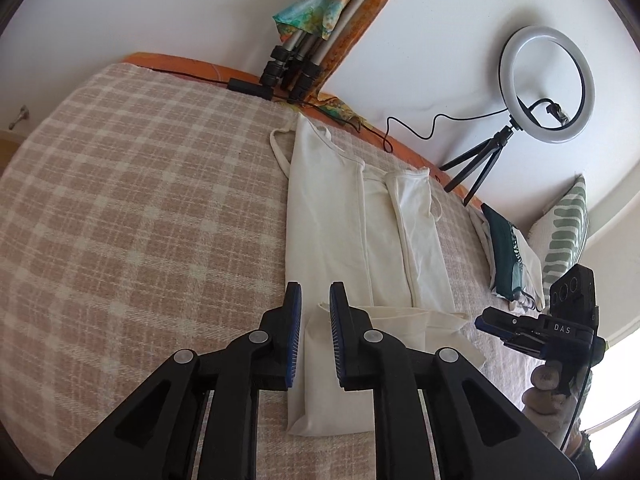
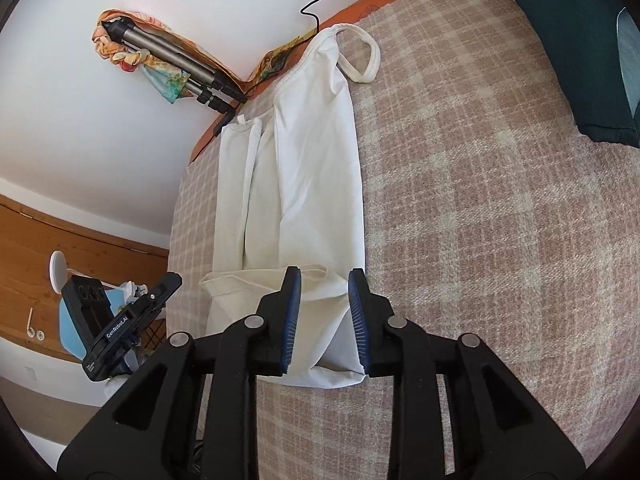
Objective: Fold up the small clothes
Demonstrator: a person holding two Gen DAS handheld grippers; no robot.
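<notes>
A white tank top (image 1: pixel 340 216) lies on the checked bedspread (image 1: pixel 140 200), its sides folded inward into a long strip and its bottom hem turned up over itself. It also shows in the right wrist view (image 2: pixel 316 168). My left gripper (image 1: pixel 314 336) is open, its jaws over the left part of the folded hem, holding nothing. My right gripper (image 2: pixel 322 320) is open over the right corner of the folded hem, empty. The right gripper also shows in the left wrist view (image 1: pixel 532 328), and the left gripper in the right wrist view (image 2: pixel 132 320).
A ring light on a small tripod (image 1: pixel 544 88) stands at the bed's far edge with its cable. A folded tripod wrapped in colourful cloth (image 1: pixel 312 20) leans in the corner. A dark green garment (image 1: pixel 504 256) and a striped pillow (image 1: pixel 568 232) lie to the right.
</notes>
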